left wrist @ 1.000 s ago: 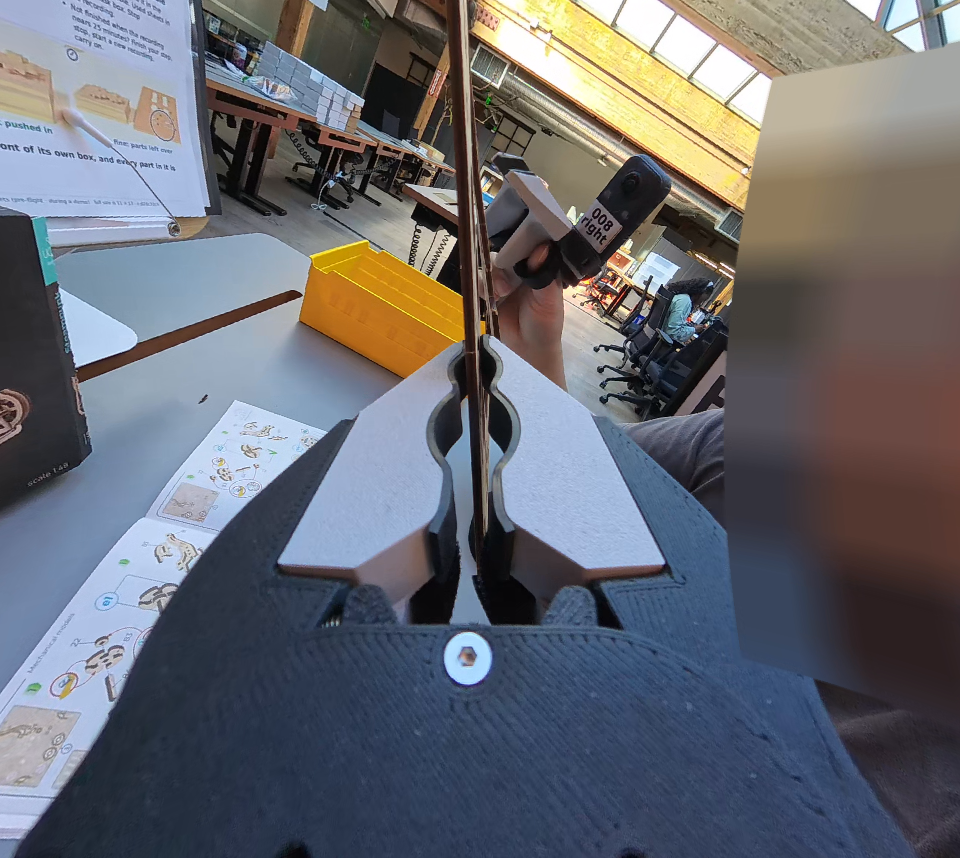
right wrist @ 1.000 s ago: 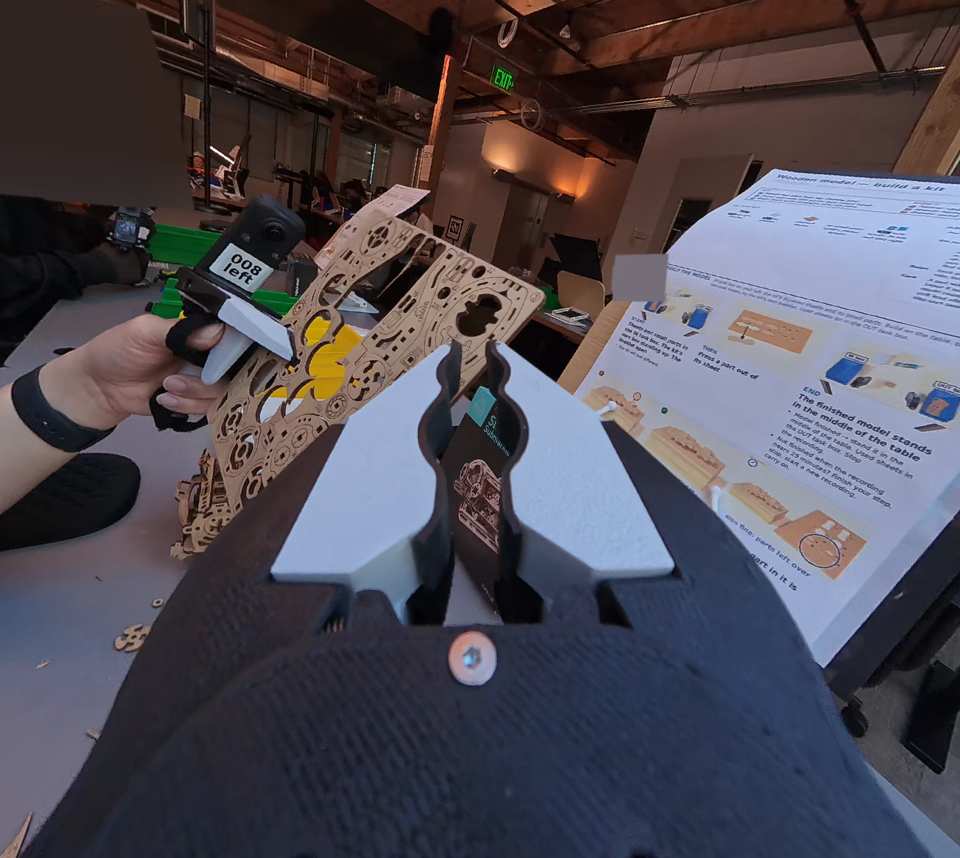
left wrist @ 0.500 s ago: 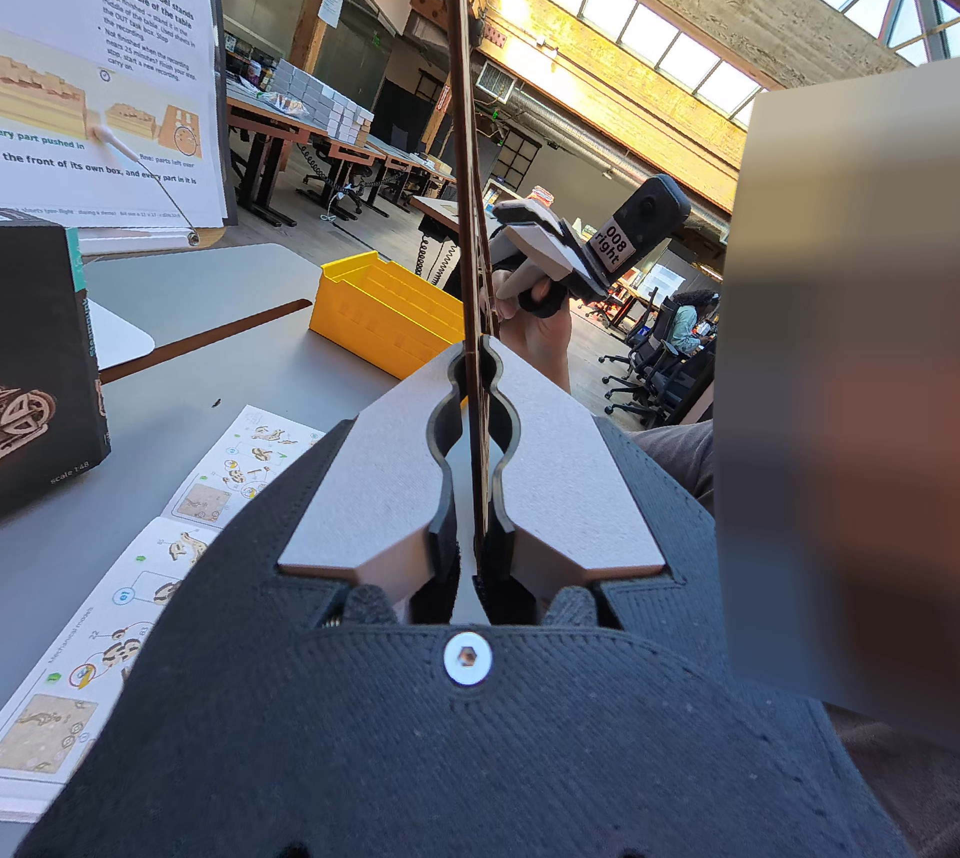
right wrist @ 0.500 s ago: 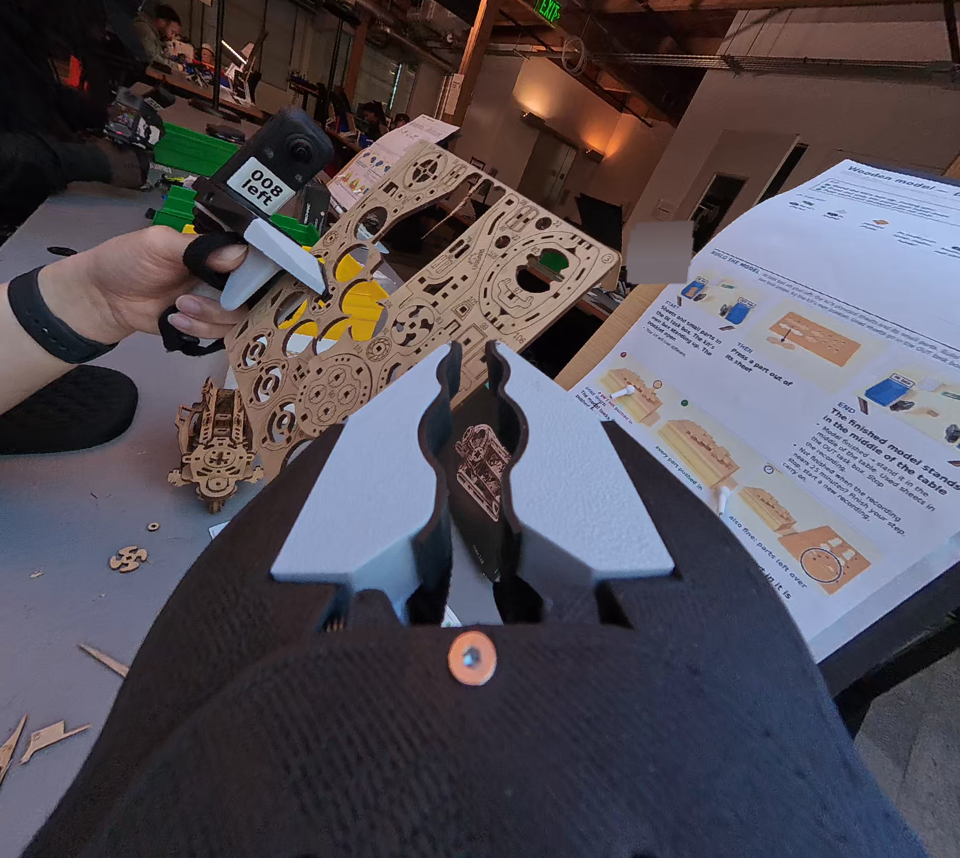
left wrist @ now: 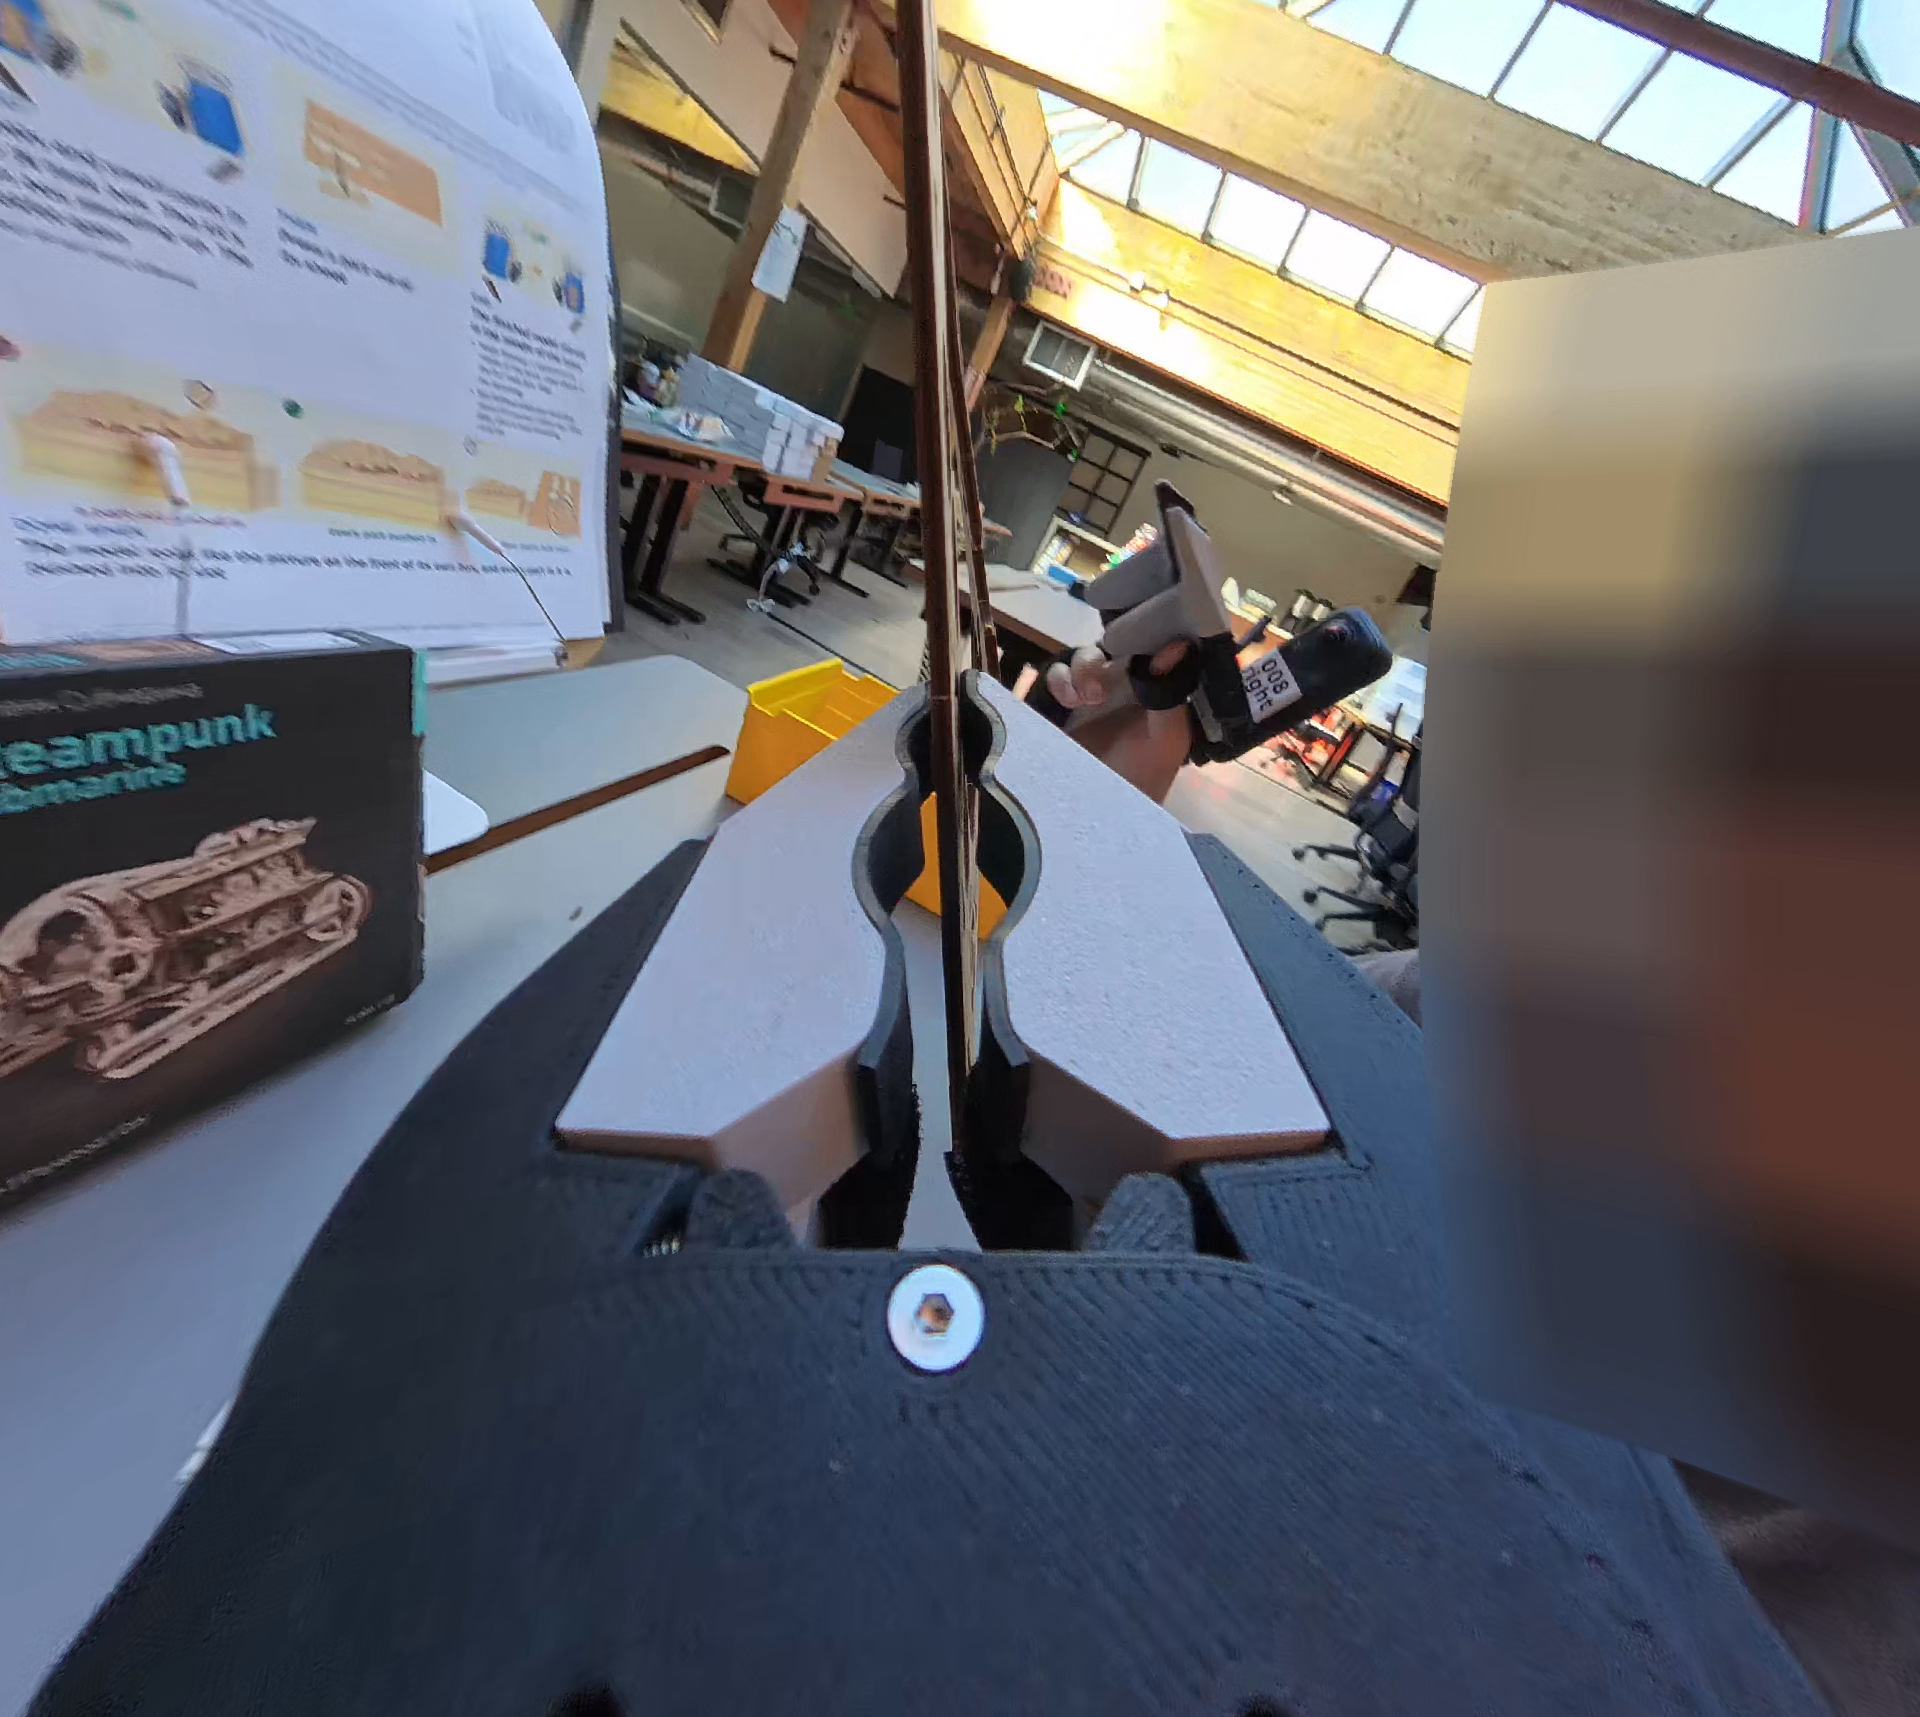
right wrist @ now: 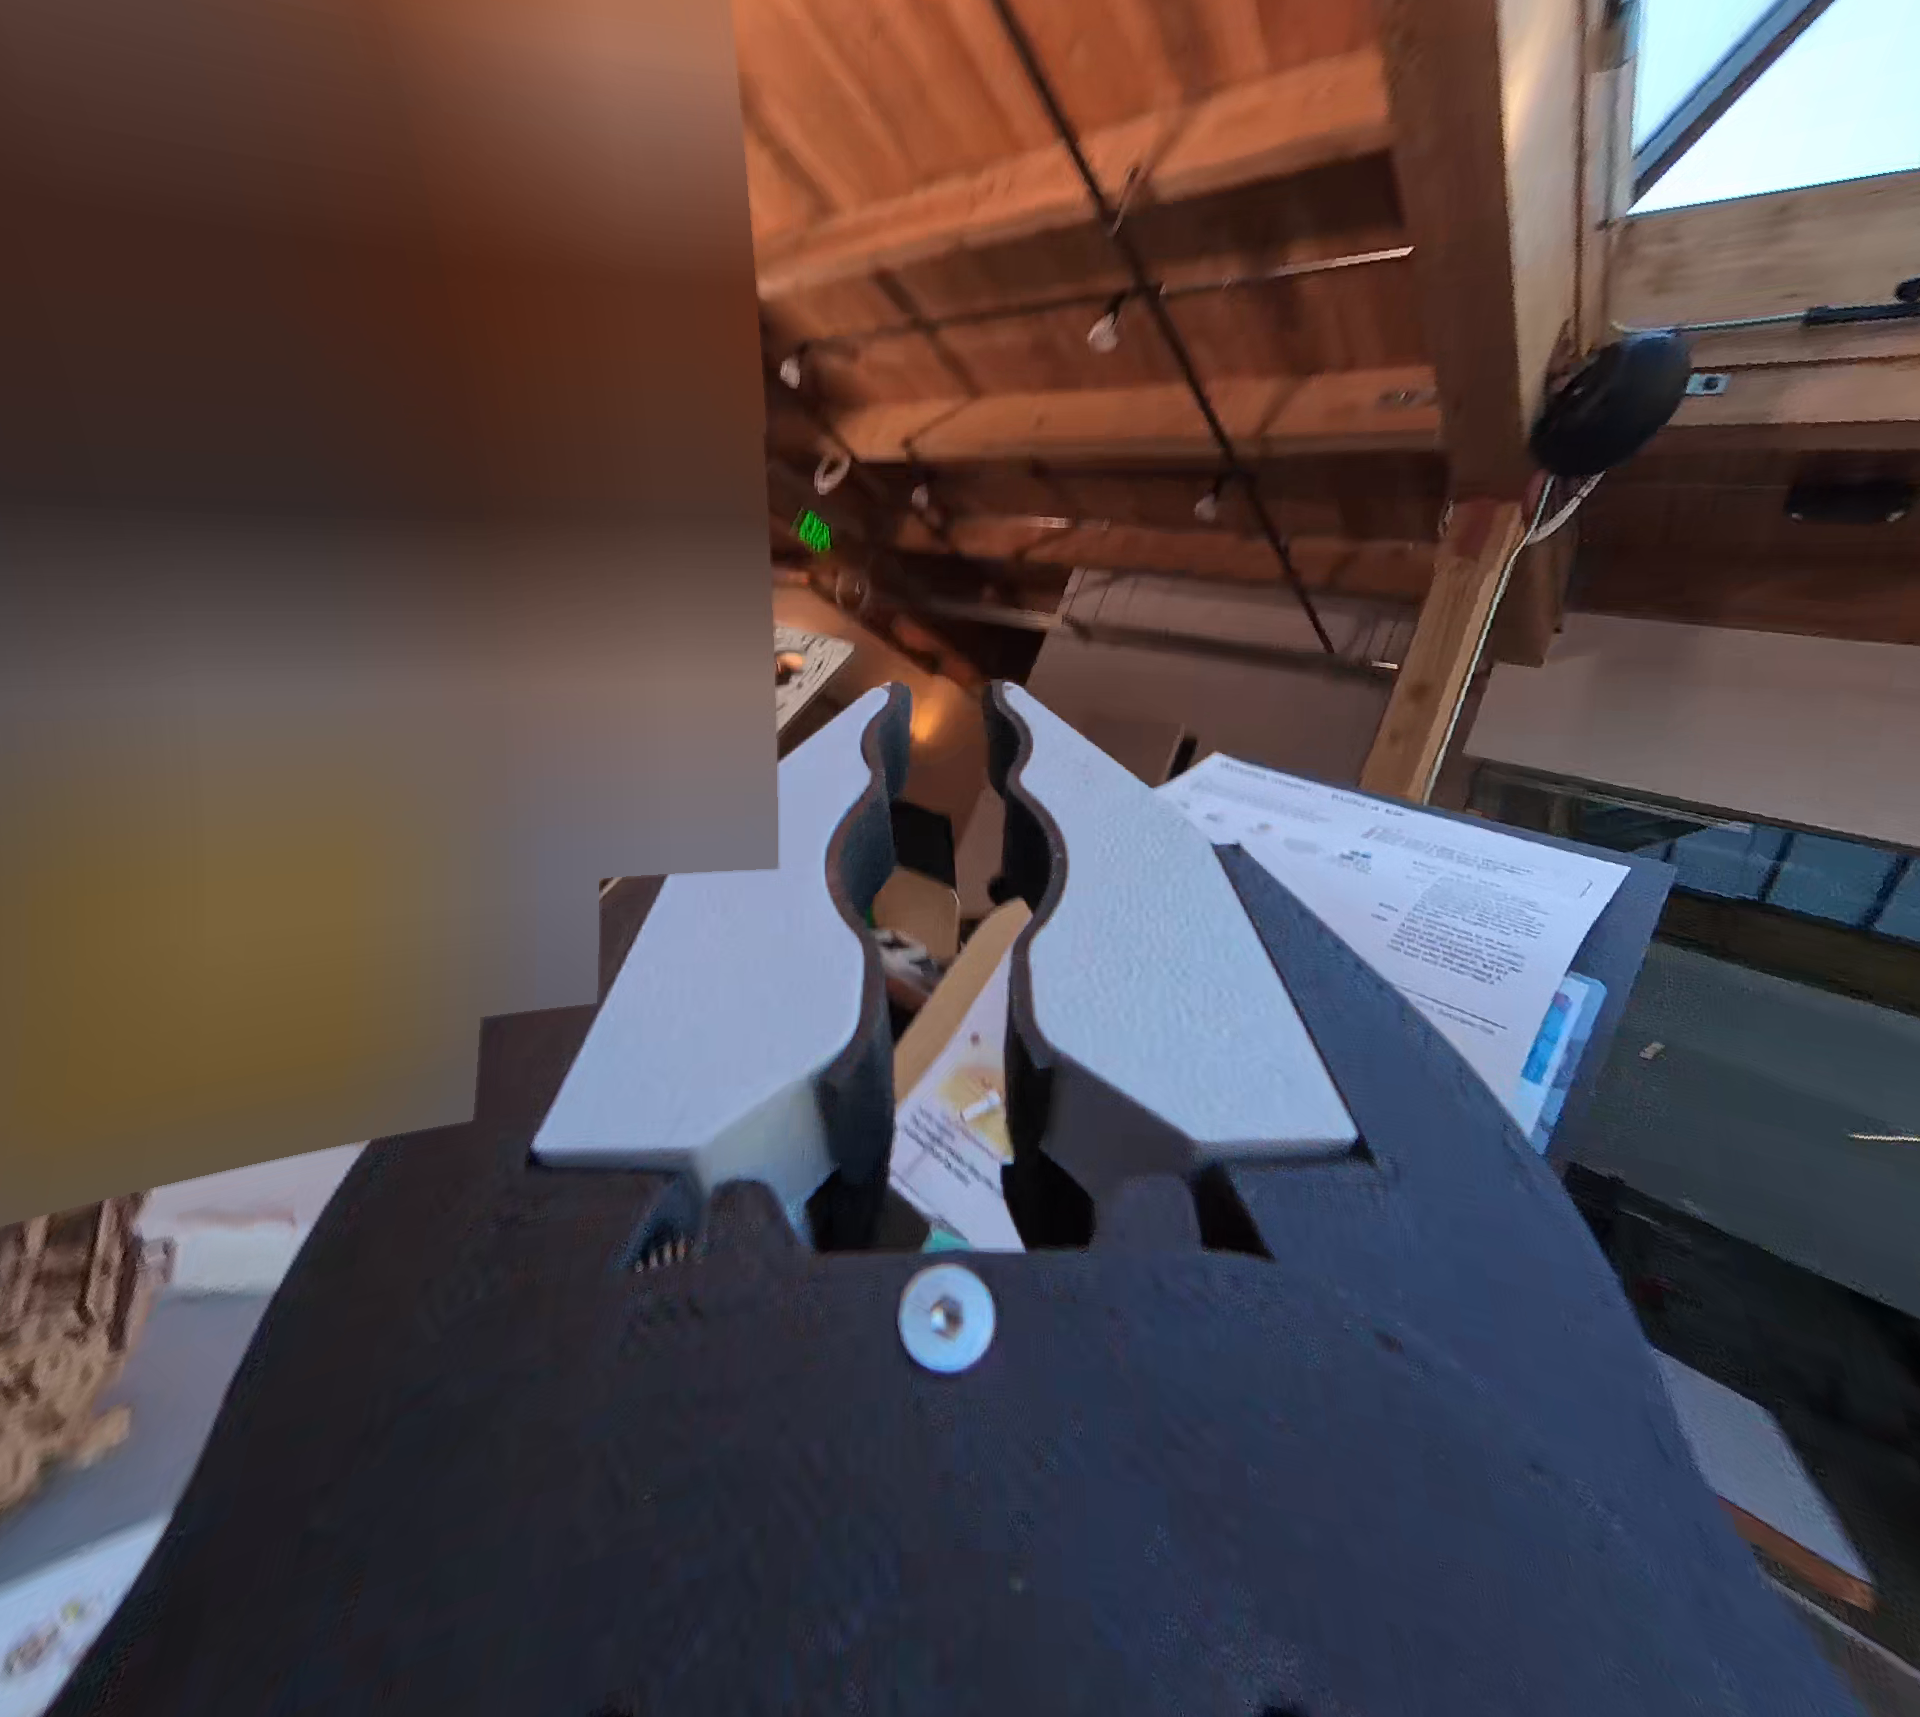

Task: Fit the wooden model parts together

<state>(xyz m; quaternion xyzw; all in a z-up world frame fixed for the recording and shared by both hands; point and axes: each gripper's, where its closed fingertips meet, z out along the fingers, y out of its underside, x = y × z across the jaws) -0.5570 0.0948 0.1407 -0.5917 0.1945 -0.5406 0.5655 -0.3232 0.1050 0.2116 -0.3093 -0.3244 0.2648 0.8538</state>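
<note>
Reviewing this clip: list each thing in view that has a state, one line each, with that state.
left gripper: shut on the wooden sheet
wooden sheet: held upright, edge-on to the camera
right gripper: open, holding nothing, pointing upward
kit box: closed, standing on the table
yellow bin: open-topped, contents hidden

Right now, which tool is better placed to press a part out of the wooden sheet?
Probably the right tool: it is open and empty, though tilted toward the ceiling. The left tool is shut on the wooden sheet, holding it edge-on and upright.
</note>
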